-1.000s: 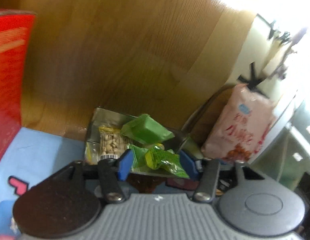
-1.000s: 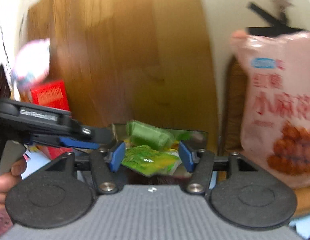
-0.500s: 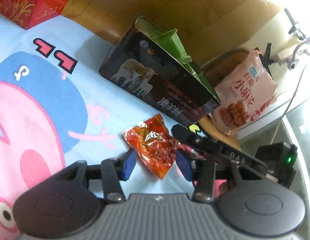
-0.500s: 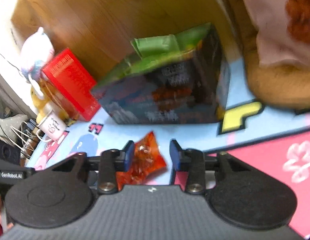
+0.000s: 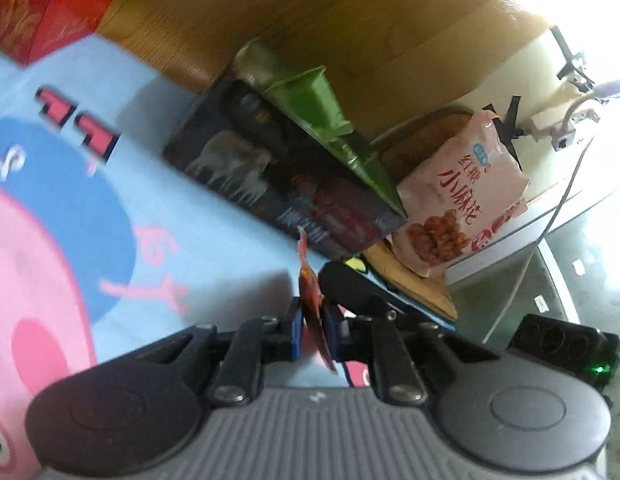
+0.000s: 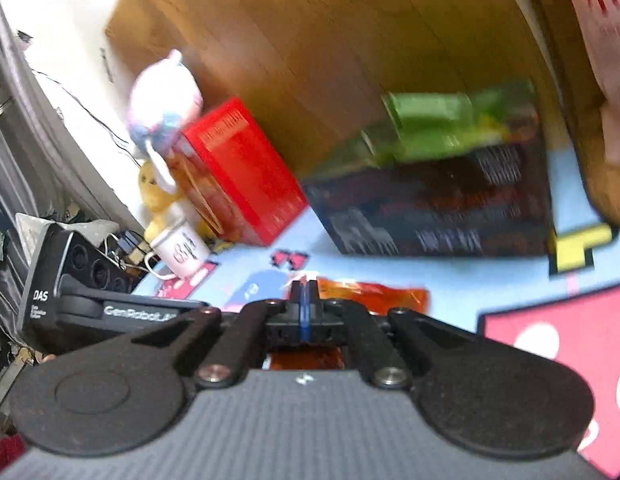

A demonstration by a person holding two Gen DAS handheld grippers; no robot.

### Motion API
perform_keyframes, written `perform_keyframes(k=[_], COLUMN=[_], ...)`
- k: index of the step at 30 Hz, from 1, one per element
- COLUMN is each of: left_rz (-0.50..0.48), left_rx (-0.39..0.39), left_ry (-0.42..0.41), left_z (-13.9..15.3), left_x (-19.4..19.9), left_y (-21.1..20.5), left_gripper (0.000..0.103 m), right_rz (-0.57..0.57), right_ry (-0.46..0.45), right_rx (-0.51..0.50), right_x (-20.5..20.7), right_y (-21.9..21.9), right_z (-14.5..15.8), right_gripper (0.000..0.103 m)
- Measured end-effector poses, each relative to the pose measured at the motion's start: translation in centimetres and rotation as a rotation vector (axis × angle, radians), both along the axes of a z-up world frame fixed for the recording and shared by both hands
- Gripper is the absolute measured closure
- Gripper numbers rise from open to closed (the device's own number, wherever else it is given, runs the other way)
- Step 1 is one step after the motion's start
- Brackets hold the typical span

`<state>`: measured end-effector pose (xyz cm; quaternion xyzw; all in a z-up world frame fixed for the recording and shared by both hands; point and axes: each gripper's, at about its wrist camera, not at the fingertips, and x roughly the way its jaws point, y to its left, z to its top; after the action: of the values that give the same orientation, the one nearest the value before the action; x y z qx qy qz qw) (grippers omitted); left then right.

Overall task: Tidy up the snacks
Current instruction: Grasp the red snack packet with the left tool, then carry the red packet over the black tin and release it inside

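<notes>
A small orange-red snack packet (image 5: 308, 280) stands edge-on between the blue pads of my left gripper (image 5: 311, 328), whose jaws are closing tight on it. In the right wrist view the same packet (image 6: 373, 294) spreads to the right of my right gripper (image 6: 304, 298). That gripper's jaws are closing too, and the pads meet on the packet's near edge, with a corner poking out above them. Just beyond stands a dark open box (image 5: 270, 176) (image 6: 437, 216) holding green snack packets (image 5: 317, 108) (image 6: 433, 120).
Everything rests on a cartoon mat (image 5: 90, 160) in front of a wooden panel. A red box (image 5: 42, 4) (image 6: 246, 176) is left of the dark box, and a pink snack bag (image 5: 461, 204) is to its right. A white mug (image 6: 182, 252) and plush toy (image 6: 162, 96) stand far left.
Both grippers left the box of green packets and dropped to the mat. There they straddled the orange-red packet with open jaws and have now shut on it. The packet has turned edge-on.
</notes>
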<state>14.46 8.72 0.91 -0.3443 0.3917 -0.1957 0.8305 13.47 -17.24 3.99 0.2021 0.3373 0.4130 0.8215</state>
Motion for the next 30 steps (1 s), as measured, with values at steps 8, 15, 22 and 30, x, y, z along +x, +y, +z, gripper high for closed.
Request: perform_keyframes(k=[8,15,22,30], left_rz=[0.014,-0.051,-0.071,0.019], left_rx=[-0.013,-0.085,-0.03,0.37], left_ry=[-0.016,-0.089,-0.177,-0.259], left_z=[0.3,2.6,6.1,8.0], left_x=[0.3,-0.4,1.6,9.1], left_y=[1.1,1.4,1.0,-2.5], left_gripper=[0.092,0.092,0.091,0.062], right_rz=[-0.093,-0.079,-0.082,-0.262], right_ry=[0.09,0.422,0.301,-0.003], right_rx=[0.019,0.314,0.366,0.039], right_x=[0.1,1.6,3.1,7.8], right_y=[-4.8,-7.2,-6.2,-2.2], right_z=[-2.1,-6.0,-2.0,1.7], right_gripper=[0.071,0.043,0.067,0.062])
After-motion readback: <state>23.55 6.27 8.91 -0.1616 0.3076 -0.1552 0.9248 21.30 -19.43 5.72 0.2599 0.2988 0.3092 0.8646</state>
